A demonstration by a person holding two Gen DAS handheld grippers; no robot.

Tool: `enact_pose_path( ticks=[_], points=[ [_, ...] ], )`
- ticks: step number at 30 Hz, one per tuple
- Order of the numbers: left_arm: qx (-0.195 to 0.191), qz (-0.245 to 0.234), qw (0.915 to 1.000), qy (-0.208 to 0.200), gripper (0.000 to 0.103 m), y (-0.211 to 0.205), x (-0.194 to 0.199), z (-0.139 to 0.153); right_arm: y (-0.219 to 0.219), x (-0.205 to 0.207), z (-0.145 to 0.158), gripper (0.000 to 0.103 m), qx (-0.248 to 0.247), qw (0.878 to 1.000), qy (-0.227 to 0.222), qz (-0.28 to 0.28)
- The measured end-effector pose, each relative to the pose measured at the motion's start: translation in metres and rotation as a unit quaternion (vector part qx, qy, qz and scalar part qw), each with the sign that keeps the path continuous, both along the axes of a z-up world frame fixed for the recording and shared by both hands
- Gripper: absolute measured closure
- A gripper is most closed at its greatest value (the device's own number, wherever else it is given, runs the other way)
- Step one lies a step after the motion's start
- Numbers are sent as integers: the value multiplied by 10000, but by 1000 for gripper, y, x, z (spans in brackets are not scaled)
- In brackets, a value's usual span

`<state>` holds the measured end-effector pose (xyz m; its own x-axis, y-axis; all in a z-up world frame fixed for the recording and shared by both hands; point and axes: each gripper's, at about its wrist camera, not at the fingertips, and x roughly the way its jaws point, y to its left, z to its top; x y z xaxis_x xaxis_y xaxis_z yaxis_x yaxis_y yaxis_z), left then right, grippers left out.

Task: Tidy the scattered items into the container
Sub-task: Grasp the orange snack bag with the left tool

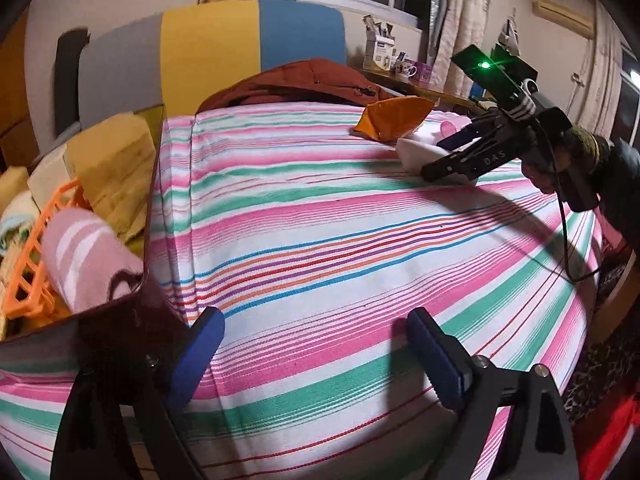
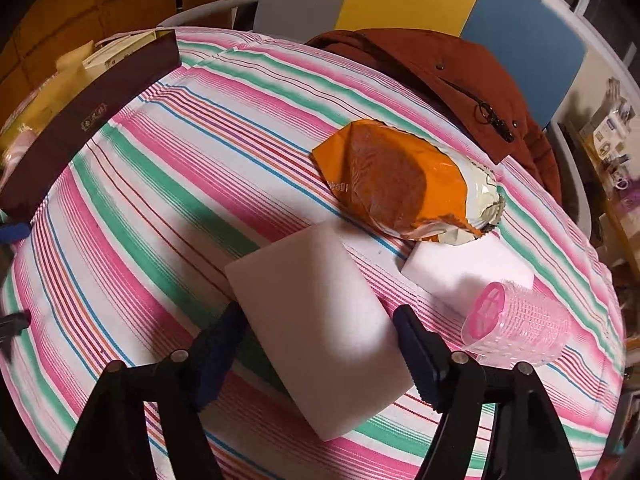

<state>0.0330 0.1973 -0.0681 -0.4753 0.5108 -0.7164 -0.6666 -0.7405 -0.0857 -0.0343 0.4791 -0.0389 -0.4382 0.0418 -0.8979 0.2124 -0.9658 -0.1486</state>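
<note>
While the dark box point(image 1: 120, 320) already holds several things, four still lie out on the striped cloth point(image 1: 320, 240):
Surface: a striped cloth over what may be a bed or a desk; I cannot tell which
Done: a pink striped roll point(image 1: 84, 256), an orange plastic rack point(image 1: 36, 264) and yellow sponges point(image 1: 112, 168) sit inside the box at the left edge
Left: a large white sponge block point(image 2: 320, 328), a smaller white block point(image 2: 468, 268), an orange snack bag point(image 2: 400, 180) and a pink hair roller point(image 2: 516, 324), clustered well apart from the box
Left claw point(image 1: 312, 356): spread wide and empty, hovering just beside the box's near corner
Right claw point(image 2: 316, 360): partly spread, astride the near end of the large white block; whether the pads press on it I cannot tell
Progress: I judge it past halfway, with the large block next to go
Not for tidying, likely: a rust-brown jacket point(image 2: 460, 80) at the far edge
</note>
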Motion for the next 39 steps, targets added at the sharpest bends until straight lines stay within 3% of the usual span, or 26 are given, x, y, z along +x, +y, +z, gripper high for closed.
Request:
enact_pose_path(
  ticks=[5,9,17,24,31,36,39],
  points=[
    [-157,11,9999,-25,9,3,-3,2,1,2,0,28,-36,10000,-65,-44],
    [-308,-128,9994,42,20,16,-4,10,3,3,-1,28,-60,10000,-63,-39],
    [-11,-518,9985,173,21,58,-13,46,7,2,-3,28,-198,9998,-53,-51],
    [247,-653,9974,-169,21,105,-57,74,10,5,1,32,-297,9993,-174,112],
    [608,-795,9910,-892,20,151,-110,83,19,7,3,32,-529,9979,-325,168],
    [709,-1032,9870,-1008,15,185,-135,90,24,9,4,32,-779,9963,-348,140],
    [622,-1228,9868,-851,7,207,-146,92,27,8,4,32,-873,9954,-369,134]
  ],
)
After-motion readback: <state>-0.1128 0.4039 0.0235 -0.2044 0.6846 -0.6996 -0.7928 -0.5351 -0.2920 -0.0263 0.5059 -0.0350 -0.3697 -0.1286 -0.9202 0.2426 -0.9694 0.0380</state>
